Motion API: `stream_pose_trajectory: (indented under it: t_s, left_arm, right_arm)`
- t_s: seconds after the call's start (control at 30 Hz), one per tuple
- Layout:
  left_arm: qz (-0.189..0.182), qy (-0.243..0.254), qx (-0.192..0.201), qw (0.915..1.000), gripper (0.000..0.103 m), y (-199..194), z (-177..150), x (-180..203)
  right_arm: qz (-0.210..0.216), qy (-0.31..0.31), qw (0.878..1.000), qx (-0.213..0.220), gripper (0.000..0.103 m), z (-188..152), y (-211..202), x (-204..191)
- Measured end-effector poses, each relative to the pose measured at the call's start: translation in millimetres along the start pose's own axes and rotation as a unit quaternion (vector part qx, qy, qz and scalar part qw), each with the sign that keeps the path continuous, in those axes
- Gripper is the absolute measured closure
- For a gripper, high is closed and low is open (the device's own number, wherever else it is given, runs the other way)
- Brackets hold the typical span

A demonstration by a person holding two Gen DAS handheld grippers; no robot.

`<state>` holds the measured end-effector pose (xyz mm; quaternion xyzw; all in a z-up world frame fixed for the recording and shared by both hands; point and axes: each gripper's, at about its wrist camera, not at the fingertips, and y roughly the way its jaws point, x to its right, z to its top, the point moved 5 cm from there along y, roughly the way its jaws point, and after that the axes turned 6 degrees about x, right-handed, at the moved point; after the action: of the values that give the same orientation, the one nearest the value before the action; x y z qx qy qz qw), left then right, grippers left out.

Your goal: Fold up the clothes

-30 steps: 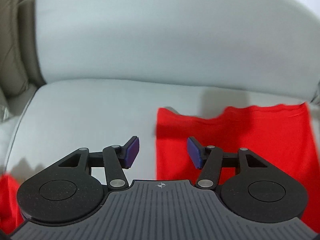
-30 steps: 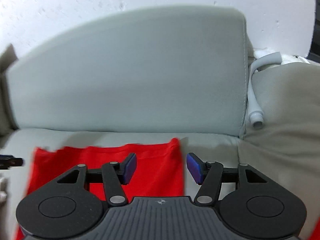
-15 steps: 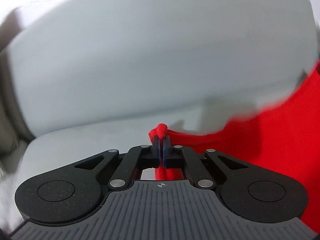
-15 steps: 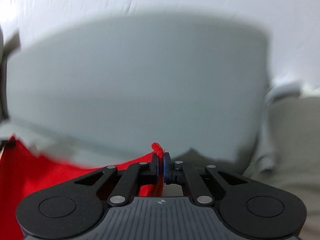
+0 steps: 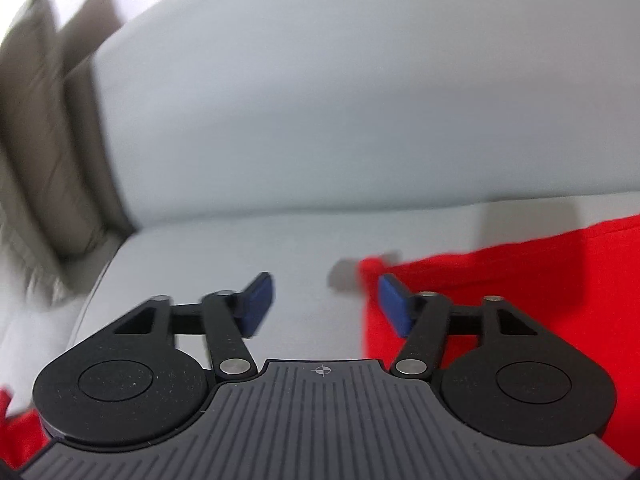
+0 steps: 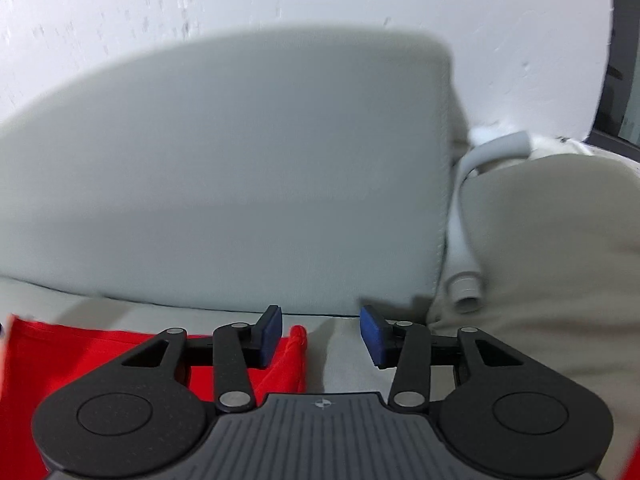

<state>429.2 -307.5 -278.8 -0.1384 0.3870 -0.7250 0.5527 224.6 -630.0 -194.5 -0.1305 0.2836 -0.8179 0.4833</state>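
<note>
A red garment point(image 5: 520, 280) lies flat on the grey sofa seat point(image 5: 240, 248). In the left wrist view my left gripper point(image 5: 326, 306) is open and its jaws are opening; the garment's left corner lies just inside the right pad, and nothing is pressed between the pads. In the right wrist view the red garment point(image 6: 80, 352) spreads to the lower left. Its bunched right corner point(image 6: 298, 340) sits beside the left pad of my right gripper point(image 6: 320, 334), whose jaws are opening with no cloth clamped.
The sofa's grey back cushion point(image 6: 240, 180) rises right behind the garment. A beige cushion point(image 6: 560, 260) and a white hose point(image 6: 466, 280) lie at the right. A brown cushion point(image 5: 40, 140) stands at the left end. Another piece of red cloth point(image 5: 16, 432) shows at the lower left.
Half a second ago both grippers were shut on the garment's two corners. Both have let go and stand open, and the corners have dropped onto the seat.
</note>
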Motion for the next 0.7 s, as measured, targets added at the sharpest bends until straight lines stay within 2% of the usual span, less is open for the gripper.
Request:
stream_pose_trajectory:
  t_s: [0.07,0.13,0.17,0.2,0.3,0.37,0.47,0.6,0.7]
  left_arm:
    - [-0.010,-0.013,-0.023,0.9996,0.034,-20,-12,-8]
    - [-0.040,-0.021,-0.042,0.9981,0.034,-63,-32,-10]
    - [-0.046,-0.020,-0.044,0.9978,0.034,-70,-39,-12]
    - [-0.071,-0.011,-0.053,0.9960,0.034,-100,-59,-6]
    - [-0.122,-0.001,-0.062,0.9907,0.034,-148,-92,9]
    - [-0.166,0.005,-0.063,0.9842,0.034,-183,-120,26]
    - [-0.165,0.021,-0.054,0.9846,0.038,-202,-142,48]
    - [-0.159,-0.006,-0.046,0.9861,0.039,-197,-145,66]
    - [-0.149,-0.030,-0.057,0.9867,0.040,-194,-153,78]
  right_arm:
    - [0.007,0.030,0.999,-0.015,0.051,-6,-32,3]
    - [0.017,0.049,0.998,-0.035,0.047,-15,-64,-3]
    - [0.023,0.053,0.997,-0.047,0.043,-21,-79,-10]
    - [0.028,0.049,0.997,-0.056,0.043,-30,-92,-16]
    - [0.027,0.007,0.996,-0.082,0.045,-60,-115,-31]
    - [0.030,-0.026,0.995,-0.096,0.050,-86,-132,-38]
    - [0.031,-0.046,0.993,-0.104,0.059,-108,-142,-35]
    - [0.031,-0.043,0.995,-0.089,0.060,-109,-150,-37]
    - [0.029,-0.036,0.995,-0.086,0.060,-110,-141,-34]
